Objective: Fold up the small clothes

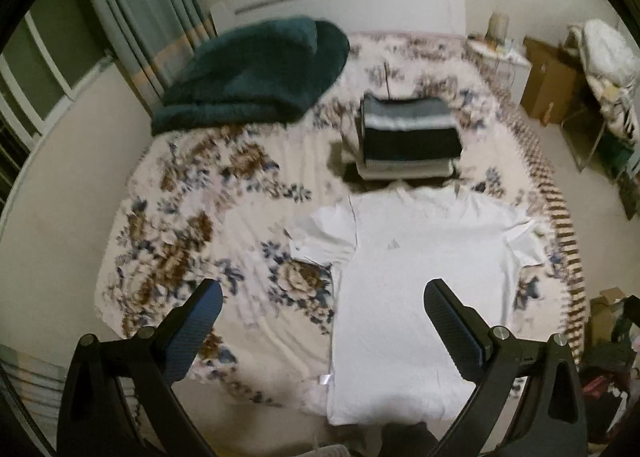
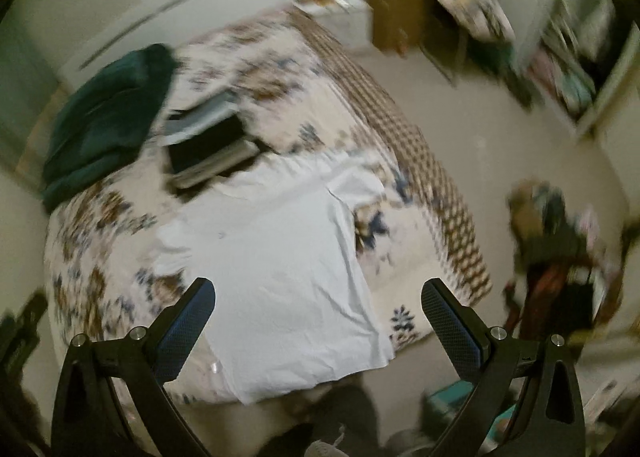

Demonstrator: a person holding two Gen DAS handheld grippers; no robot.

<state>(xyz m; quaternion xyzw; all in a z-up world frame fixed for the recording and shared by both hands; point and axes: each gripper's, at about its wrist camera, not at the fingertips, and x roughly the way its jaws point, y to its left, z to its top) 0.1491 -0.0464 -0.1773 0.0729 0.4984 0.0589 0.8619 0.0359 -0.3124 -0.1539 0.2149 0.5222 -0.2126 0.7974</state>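
- A white T-shirt lies flat on the floral bedspread, both short sleeves spread, its hem at the near edge of the bed.
- Just beyond its collar sits a stack of folded clothes; a dark green blanket is heaped further left.
- The left gripper and right gripper hover above the shirt, jaws spread wide, grasping nothing.
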